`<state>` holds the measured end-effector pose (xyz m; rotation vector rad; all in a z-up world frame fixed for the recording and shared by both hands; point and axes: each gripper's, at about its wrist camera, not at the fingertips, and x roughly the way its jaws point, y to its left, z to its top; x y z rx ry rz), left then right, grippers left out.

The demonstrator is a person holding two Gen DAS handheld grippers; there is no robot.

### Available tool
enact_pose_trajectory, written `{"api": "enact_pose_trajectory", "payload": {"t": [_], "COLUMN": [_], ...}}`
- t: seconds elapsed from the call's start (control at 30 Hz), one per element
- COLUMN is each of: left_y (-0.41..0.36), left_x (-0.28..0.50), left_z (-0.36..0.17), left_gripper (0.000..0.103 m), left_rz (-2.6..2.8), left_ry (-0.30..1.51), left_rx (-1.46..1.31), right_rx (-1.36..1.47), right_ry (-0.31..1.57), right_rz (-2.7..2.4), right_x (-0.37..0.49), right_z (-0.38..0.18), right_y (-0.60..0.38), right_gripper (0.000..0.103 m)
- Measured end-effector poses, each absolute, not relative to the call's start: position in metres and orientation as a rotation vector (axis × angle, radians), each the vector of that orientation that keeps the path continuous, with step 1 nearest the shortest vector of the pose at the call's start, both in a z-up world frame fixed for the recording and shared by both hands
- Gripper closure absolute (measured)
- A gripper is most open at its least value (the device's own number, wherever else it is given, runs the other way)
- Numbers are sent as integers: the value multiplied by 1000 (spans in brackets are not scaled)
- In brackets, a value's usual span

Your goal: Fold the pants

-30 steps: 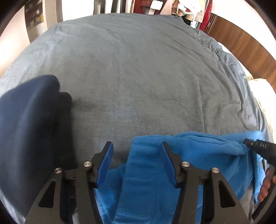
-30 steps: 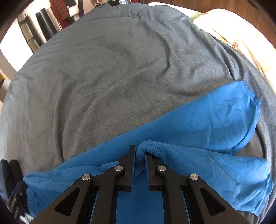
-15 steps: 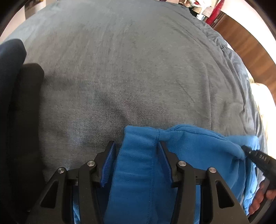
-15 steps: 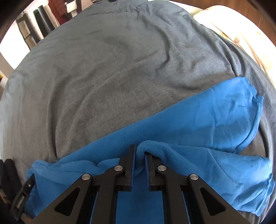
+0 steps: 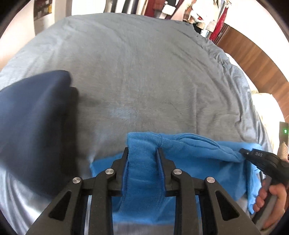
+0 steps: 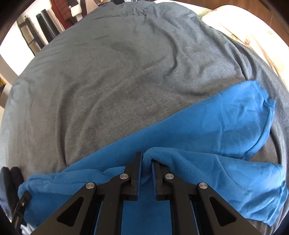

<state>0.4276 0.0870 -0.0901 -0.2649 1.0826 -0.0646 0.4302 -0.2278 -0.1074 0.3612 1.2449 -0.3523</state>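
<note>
Bright blue fleece pants (image 6: pixel 216 126) lie on a grey bedspread (image 6: pixel 117 81), legs stretched toward the right. My right gripper (image 6: pixel 146 159) is shut on a raised fold of the blue fabric; it also shows in the left wrist view (image 5: pixel 243 151), pinching the waist edge. My left gripper (image 5: pixel 142 151) is shut on a thick band of the pants (image 5: pixel 144 166) at the waist end, lifted a little above the bed. The pants' lower part is hidden under the grippers.
A dark navy garment (image 5: pixel 34 112) lies on the bed to the left of the left gripper. A cream floral pillow or sheet (image 6: pixel 252 36) lies at the bed's right. A wooden headboard (image 5: pixel 252 54) and hanging clothes (image 5: pixel 198 12) stand beyond the bed.
The left gripper's jaws have narrowed from wide open onto the waist fabric. It pushed forward over the bed, then drew back. The right gripper kept its grip; the pants shifted slightly.
</note>
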Motion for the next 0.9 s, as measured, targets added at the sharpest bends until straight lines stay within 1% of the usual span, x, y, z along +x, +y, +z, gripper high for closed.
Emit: {"api": "enact_pose_trajectory", "payload": {"t": [0.13, 0.27, 0.43, 0.63, 0.8, 0.83, 0.9], "left_y": [93, 95, 97, 98, 94, 93, 89], "left_x": [408, 408, 429, 446, 447, 446, 442], "left_z": [-69, -81, -107, -132, -128, -123, -111], "left_gripper": [77, 77, 77, 75, 66, 64, 51], "left_rz": [-29, 31, 63, 72, 70, 64, 49], "left_ry": [1097, 1135, 1146, 1167, 1153, 1144, 1110], "left_rx": [-299, -282, -245, -204, -167, -156, -140], "right_rx": [374, 362, 365, 345, 298, 294, 284], "right_ry": [1213, 1181, 1208, 1261, 1296, 1294, 1287], "right_rz": [-341, -326, -304, -301, -268, -262, -239], "right_x": [426, 432, 460, 474, 475, 474, 473], "right_z": [-89, -79, -97, -121, -127, -126, -123], "right_y": [-227, -220, -213, -207, -202, -202, -200], "right_gripper": [93, 93, 93, 93, 89, 86, 78]}}
